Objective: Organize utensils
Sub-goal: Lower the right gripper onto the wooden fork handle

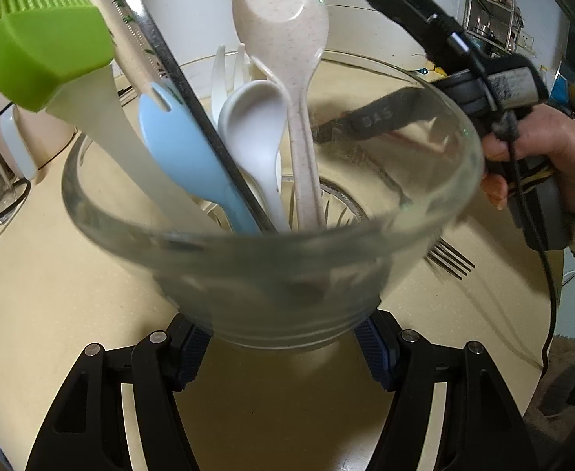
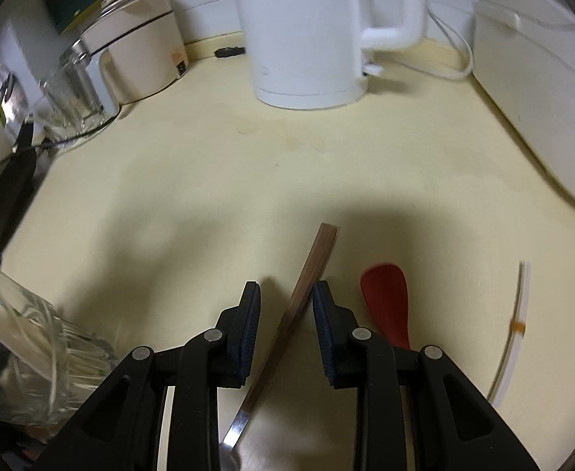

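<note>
**Glass of utensils gripped on the bench, wooden-handled piece under the other claw**

The cream bench [image 2: 216,180] carries everything. Along its far edge, in the right wrist view, stand a white box-like appliance [image 2: 538,110] at the right, a white kettle [image 2: 311,31] in the middle and a cream cooker [image 2: 138,59] at the left, with clear glassware [image 2: 71,94] just beside the cooker.

The glass [image 1: 271,274] sits toward the near side of the bench, and the left claw [image 1: 283,347] is closed on its lower part, one blue pad against each side. In the glass stand, leaning toward the far left rim, a green brush [image 1: 48,51] on a pale handle, a speckled beige spoon [image 1: 283,27], a light blue utensil [image 1: 181,157], a white spoon [image 1: 252,117], a white fork [image 1: 226,70] behind them, and a dark thin handle [image 1: 193,90] crossing between the blue piece and the white spoon.

To the right of the glass a hand [image 1: 542,149] holds the other tool, its dark fingers seen blurred through the glass wall. A metal fork [image 1: 450,257] lies on the bench just beyond the glass on that side.

In the right wrist view the right claw [image 2: 285,306] stands partly open and holds nothing; a utensil with a wooden handle [image 2: 307,286] lies on the bench between its fingers, close to the right pad, though contact cannot be told. A red spoon [image 2: 387,298] lies just right of that finger, and a thin white strip [image 2: 517,322] lies near the right edge.
</note>
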